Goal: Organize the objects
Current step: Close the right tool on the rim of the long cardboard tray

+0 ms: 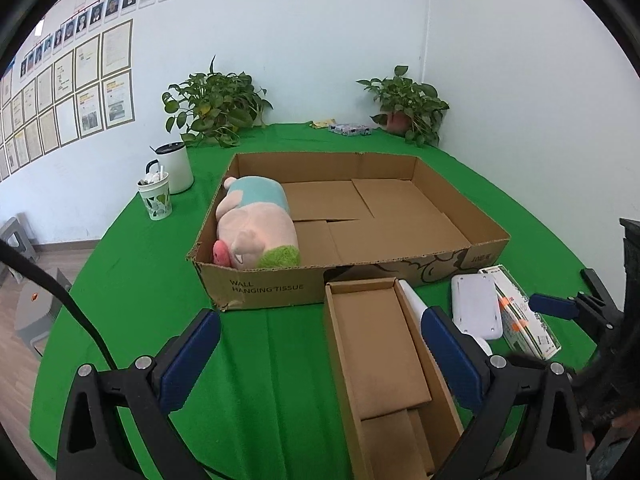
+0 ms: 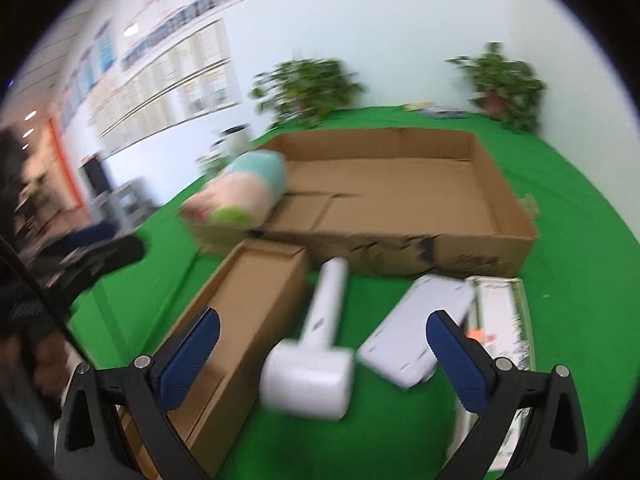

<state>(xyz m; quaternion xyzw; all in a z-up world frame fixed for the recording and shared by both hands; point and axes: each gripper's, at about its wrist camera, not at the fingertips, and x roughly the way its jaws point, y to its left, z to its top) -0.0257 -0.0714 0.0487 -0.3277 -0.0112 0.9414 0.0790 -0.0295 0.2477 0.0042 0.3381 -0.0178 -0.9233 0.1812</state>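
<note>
A big shallow cardboard box point(image 1: 272, 286) lies on the green table, and a pink plush pig point(image 1: 256, 224) rests in its left end. In front of it stands a narrow, empty cardboard box point(image 1: 376, 344). My left gripper point(image 1: 320, 332) is open, its right finger over that narrow box, holding nothing. In the blurred right wrist view my right gripper point(image 2: 324, 324) is open above a white hammer-shaped tool point(image 2: 316, 356), which lies on the cloth without touching the pads. A white flat device point(image 2: 416, 332) and a green-and-white carton point(image 2: 500, 320) lie to its right.
Two potted plants point(image 1: 216, 108) point(image 1: 404, 104) stand at the back wall. A white canister point(image 1: 176, 166) and a patterned mug point(image 1: 156, 196) stand left of the big box. A small packet point(image 1: 350, 129) lies at the back. The round table's edge drops off at the left.
</note>
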